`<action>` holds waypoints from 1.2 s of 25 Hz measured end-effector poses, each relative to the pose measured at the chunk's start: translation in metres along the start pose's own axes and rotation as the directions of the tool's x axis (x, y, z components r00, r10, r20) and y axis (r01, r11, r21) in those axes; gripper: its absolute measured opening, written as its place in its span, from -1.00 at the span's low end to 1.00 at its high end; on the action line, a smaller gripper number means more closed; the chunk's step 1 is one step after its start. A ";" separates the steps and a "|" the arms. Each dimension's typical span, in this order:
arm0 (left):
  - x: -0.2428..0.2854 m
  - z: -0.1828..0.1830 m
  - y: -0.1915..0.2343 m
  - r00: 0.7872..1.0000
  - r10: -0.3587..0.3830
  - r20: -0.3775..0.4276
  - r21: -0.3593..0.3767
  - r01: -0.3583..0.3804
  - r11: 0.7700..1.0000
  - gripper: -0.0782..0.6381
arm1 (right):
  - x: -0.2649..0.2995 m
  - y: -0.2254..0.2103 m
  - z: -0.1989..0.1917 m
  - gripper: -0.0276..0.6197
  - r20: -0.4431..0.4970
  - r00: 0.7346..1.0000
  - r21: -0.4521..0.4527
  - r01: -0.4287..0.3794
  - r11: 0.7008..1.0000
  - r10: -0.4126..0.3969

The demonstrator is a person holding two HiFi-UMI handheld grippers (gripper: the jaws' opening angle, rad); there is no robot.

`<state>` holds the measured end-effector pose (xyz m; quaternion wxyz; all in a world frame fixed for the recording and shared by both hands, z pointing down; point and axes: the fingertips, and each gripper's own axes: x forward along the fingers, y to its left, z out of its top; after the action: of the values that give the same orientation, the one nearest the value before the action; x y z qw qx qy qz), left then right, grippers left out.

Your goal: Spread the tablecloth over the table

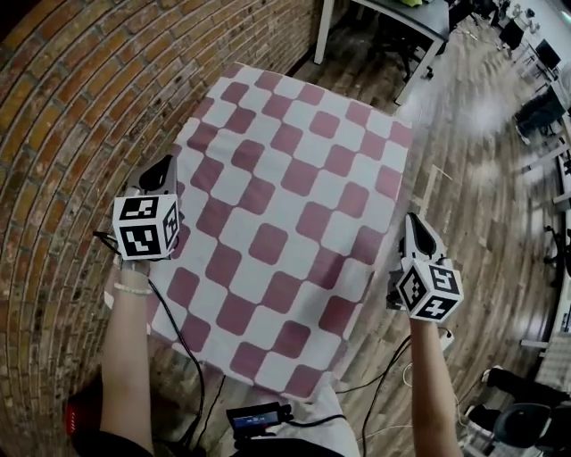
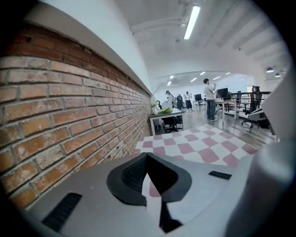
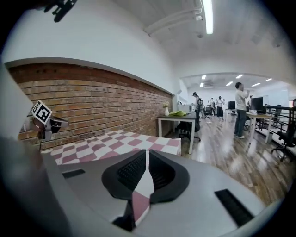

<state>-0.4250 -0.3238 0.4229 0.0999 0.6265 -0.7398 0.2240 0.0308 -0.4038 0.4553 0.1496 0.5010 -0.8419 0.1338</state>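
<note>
The left gripper (image 1: 162, 175), beside the red brick wall (image 1: 62, 134), is pinched on the left edge of the pink-and-white checked fabric tablecloth (image 1: 285, 223). The cloth lies stretched between both tools, and its near hem hangs toward the person. The right gripper (image 1: 414, 225) is clamped on the right edge. This looks like the spreading step. Next, I judge, comes an even pull to flatten the cloth, then lowering it.

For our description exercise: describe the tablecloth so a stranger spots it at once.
Find the red brick wall. Beside it lies a draped pink-and-white checked fabric tablecloth. Its checks set it apart from the plain grey desk beyond.
</note>
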 end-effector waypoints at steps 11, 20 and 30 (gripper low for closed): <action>-0.167 0.052 -0.050 0.985 0.072 0.160 -0.063 -0.063 0.996 -0.74 | -0.088 0.071 0.058 -0.78 0.095 0.955 -0.187 -0.259 0.948 0.280; -0.275 0.091 -0.104 0.957 0.089 0.277 -0.049 -0.078 0.996 -0.74 | -0.179 0.097 0.079 -0.78 0.156 0.905 -0.265 -0.348 0.899 0.397; -0.354 0.087 -0.170 0.942 0.059 0.331 -0.005 -0.061 0.998 -0.74 | -0.246 0.116 0.080 -0.78 0.199 0.839 -0.338 -0.427 0.839 0.507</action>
<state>-0.1790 -0.0713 0.2295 -0.0340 0.6327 -0.7642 0.1205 0.0304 -0.1822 0.2776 0.0608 0.2656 -0.9618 -0.0264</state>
